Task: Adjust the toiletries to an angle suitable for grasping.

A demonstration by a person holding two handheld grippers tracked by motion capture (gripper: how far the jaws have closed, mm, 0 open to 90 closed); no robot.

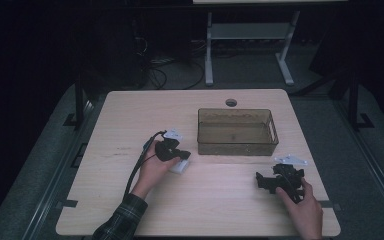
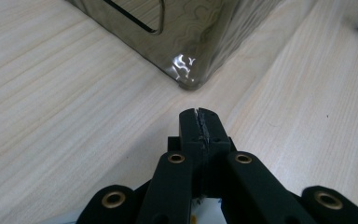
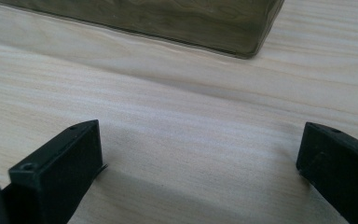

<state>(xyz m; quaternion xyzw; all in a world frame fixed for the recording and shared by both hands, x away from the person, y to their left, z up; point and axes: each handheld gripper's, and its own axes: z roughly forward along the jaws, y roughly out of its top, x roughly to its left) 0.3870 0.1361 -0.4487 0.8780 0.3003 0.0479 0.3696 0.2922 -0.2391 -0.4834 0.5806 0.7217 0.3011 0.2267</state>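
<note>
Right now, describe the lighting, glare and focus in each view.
High view: dim, room dark beyond the table, soft detail. Left gripper view: bright, glare patch on the bin corner, shut left tongs sharp. Right gripper view: even light, open right tongs slightly blurred, shadow beneath.

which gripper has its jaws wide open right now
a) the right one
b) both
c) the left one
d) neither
a: in the right gripper view the right gripper has its two black jaws far apart with bare table between them, while in the left gripper view the left gripper has its jaws pressed together near the corner of the clear bin.
</note>
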